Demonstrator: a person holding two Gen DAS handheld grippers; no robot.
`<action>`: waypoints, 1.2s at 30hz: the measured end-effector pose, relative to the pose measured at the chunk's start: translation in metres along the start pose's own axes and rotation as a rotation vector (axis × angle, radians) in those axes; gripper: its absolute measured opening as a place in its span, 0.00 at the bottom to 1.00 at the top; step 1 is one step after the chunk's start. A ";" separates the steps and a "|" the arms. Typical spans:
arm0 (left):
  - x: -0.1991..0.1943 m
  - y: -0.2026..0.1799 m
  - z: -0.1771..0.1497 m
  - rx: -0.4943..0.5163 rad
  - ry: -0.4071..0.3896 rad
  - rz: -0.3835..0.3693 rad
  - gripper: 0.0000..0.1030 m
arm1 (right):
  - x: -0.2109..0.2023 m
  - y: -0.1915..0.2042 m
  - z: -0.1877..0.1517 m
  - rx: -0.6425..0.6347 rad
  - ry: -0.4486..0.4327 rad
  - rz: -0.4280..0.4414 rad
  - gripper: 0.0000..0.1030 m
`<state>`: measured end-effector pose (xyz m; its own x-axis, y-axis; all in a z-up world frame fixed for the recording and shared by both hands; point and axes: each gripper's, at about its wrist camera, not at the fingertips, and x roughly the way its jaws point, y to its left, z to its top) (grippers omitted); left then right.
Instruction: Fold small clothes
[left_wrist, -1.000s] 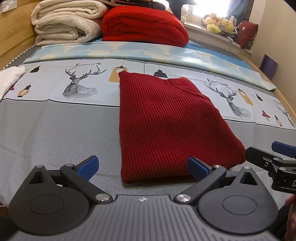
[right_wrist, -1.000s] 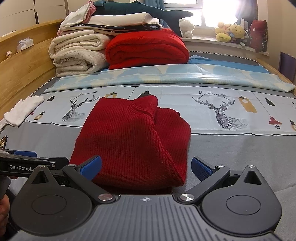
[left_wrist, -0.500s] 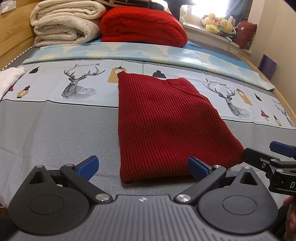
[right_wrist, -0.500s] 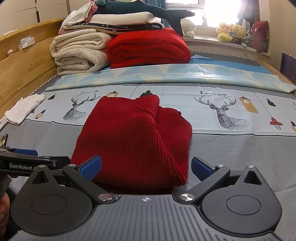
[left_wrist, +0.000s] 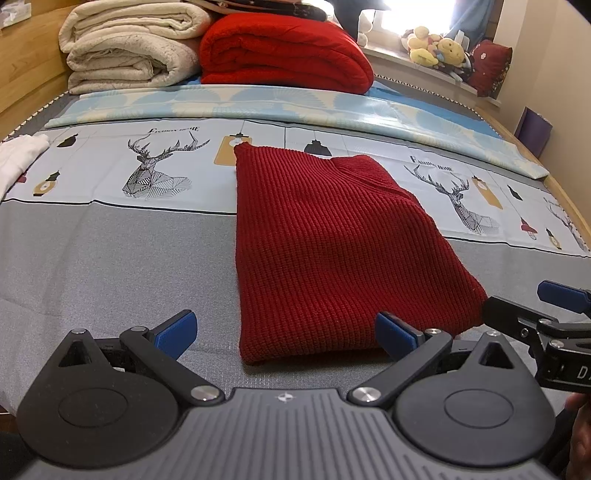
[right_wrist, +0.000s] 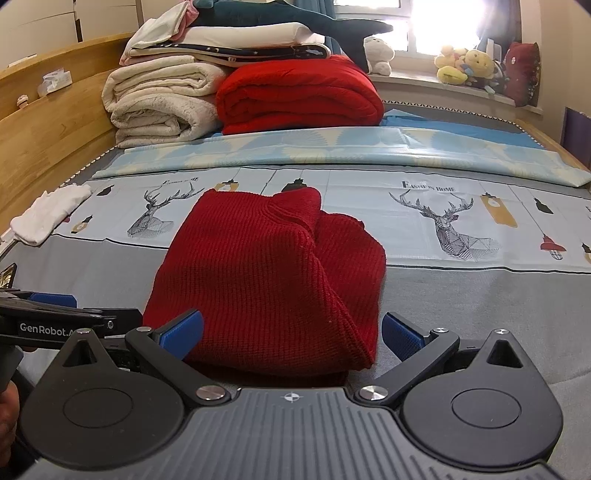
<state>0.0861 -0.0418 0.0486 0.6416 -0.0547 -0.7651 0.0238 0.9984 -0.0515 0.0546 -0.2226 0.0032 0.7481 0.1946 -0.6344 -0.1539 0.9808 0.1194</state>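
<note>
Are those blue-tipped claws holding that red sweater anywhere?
No. Both the left gripper and right gripper are open, just short of the red sweater's near edge.

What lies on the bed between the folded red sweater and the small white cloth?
Only bare bedsheet between red sweater and white cloth, in the right wrist view.

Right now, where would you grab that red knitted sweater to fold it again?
Probably by the near hem corners of the red sweater, coming in low from the near bed edge. It lies flat and both open grippers, left gripper and right gripper, face that edge.
</note>
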 end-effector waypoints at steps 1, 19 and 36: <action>0.000 -0.001 0.000 0.003 0.000 0.000 0.99 | 0.001 0.000 0.000 -0.002 0.001 0.001 0.99; 0.000 0.001 0.000 0.009 -0.001 -0.003 0.99 | 0.001 -0.001 -0.001 -0.009 0.002 0.005 0.99; 0.002 0.002 -0.001 0.026 -0.002 -0.010 0.99 | 0.001 0.000 -0.001 -0.013 0.006 0.007 0.99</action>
<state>0.0865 -0.0403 0.0467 0.6429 -0.0650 -0.7631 0.0501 0.9978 -0.0428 0.0547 -0.2228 0.0012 0.7429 0.2014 -0.6383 -0.1673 0.9793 0.1142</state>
